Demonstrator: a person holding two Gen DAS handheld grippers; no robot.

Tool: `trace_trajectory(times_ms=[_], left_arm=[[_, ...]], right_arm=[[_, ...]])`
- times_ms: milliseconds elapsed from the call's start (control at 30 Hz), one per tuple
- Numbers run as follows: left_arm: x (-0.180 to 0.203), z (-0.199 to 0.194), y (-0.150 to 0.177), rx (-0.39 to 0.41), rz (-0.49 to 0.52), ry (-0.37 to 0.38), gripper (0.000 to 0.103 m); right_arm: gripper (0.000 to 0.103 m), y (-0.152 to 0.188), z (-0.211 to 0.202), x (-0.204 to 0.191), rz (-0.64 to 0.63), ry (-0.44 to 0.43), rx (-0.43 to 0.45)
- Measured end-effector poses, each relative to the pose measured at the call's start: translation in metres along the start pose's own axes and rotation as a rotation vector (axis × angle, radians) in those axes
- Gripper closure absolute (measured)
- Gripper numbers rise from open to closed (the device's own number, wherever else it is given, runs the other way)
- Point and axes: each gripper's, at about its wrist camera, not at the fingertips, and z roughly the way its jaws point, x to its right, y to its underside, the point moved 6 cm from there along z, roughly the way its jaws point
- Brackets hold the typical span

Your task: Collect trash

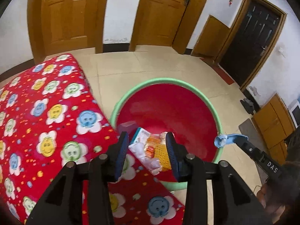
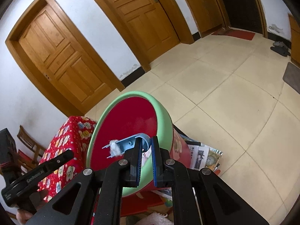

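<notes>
A round basin [image 1: 210, 101] with a green rim and red inside stands on the floor beside the red flowered blanket. Inside it lie several pieces of trash: wrappers and a small box [image 1: 150, 146]. My left gripper [image 1: 148, 153] is open and empty, hovering above that trash at the basin's near edge. My right gripper [image 2: 145, 146] is shut on a light blue plastic piece [image 2: 129, 144] with white fluff stuck to it, held over the basin [image 2: 163, 116]. The blue piece also shows in the left wrist view [image 1: 226, 139].
A table or bed under a red flowered blanket [image 1: 46, 116] lies left of the basin. Tiled floor [image 2: 225, 97] spreads beyond. Wooden doors [image 1: 71, 15] line the far wall. Books or magazines [image 2: 204, 155] lie on the floor right of the basin. Slippers [image 2: 281, 48] sit by the dark door.
</notes>
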Motion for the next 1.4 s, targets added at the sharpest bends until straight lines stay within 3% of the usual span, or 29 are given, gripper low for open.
trace_trajectory(times_ms=[433, 600, 733, 1100, 1400], left_arm=[[-0.051, -0.048, 0.007, 0.048, -0.119, -0.101, 0.062], [-0.068, -0.065, 0.016, 0.059, -0.162, -0.133, 0.062], [-0.08, -0.082, 0.022, 0.075, -0.183, -0.168, 0.062], [-0.104, -0.145, 0.044, 0.148, -0.224, -0.249, 0.058], [-0.117, -0.211, 0.07, 0.233, -0.253, -0.319, 0.056]], right_arm=[[0.091, -0.015, 0.049, -0.054, -0.196, 0.02, -0.041], [0.077, -0.02, 0.055, -0.067, -0.223, 0.038, -0.049], [0.069, -0.02, 0.043, -0.079, -0.243, 0.015, -0.041], [0.029, 0.009, -0.011, -0.118, -0.322, -0.031, -0.05], [0.022, 0.035, -0.067, -0.157, -0.39, -0.088, 0.005]])
